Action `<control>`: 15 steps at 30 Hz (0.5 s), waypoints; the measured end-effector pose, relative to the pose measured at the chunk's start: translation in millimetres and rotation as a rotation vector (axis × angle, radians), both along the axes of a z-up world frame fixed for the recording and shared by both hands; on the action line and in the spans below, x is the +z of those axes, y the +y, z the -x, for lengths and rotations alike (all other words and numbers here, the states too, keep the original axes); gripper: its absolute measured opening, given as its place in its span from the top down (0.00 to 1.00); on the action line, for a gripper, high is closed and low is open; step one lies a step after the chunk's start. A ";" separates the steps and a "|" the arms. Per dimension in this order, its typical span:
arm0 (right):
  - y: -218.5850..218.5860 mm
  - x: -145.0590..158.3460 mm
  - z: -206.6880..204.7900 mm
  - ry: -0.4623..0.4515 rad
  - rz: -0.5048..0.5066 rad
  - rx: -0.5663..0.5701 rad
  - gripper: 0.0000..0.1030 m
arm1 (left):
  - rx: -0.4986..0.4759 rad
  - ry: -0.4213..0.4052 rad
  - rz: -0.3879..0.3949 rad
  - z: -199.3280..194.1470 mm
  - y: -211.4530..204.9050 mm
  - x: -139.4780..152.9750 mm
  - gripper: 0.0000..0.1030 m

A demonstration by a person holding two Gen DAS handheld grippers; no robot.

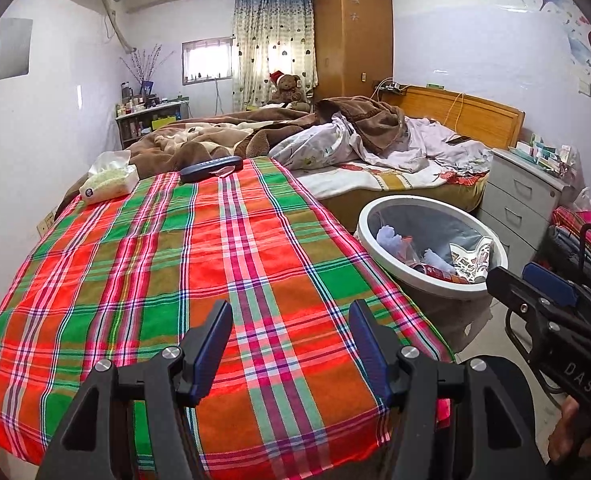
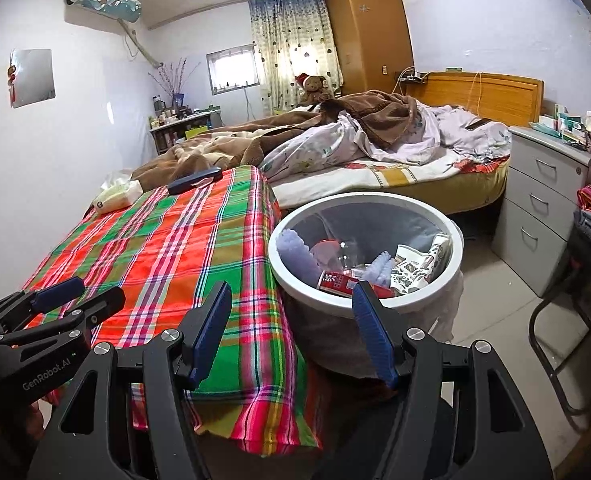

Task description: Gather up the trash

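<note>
A white round trash bin [image 1: 427,280] [image 2: 367,300] stands on the floor right of the table. It holds crumpled tissues [image 2: 295,250], a red packet [image 2: 337,282] and printed wrappers [image 2: 419,264]. My left gripper [image 1: 291,316] is open and empty above the plaid tablecloth [image 1: 199,264]; it also shows in the right wrist view [image 2: 81,292]. My right gripper [image 2: 293,300] is open and empty, over the table's right edge and the bin's near rim; it also shows in the left wrist view [image 1: 531,280].
A tissue pack [image 1: 109,180] [image 2: 117,196] and a dark blue case [image 1: 211,168] [image 2: 194,181] lie at the table's far end. An unmade bed [image 1: 375,148] is behind. A grey drawer unit [image 2: 543,208] and a chair [image 2: 575,320] stand to the right.
</note>
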State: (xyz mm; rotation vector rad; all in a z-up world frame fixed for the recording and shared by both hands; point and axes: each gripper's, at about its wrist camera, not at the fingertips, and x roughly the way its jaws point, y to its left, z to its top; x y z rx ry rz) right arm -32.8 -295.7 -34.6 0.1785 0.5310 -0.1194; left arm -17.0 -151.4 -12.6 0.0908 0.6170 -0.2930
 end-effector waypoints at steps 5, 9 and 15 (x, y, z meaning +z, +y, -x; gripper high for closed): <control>0.9 0.5 -1.3 0.000 0.002 0.003 0.38 | 0.004 0.001 0.000 0.8 1.8 0.0 0.41; 0.9 0.4 -1.8 0.000 0.002 0.002 0.38 | -0.001 0.005 0.004 0.2 3.1 0.4 0.41; 0.9 0.3 -1.8 -0.002 0.003 0.001 0.38 | 0.002 0.004 0.007 -0.4 3.1 0.5 0.41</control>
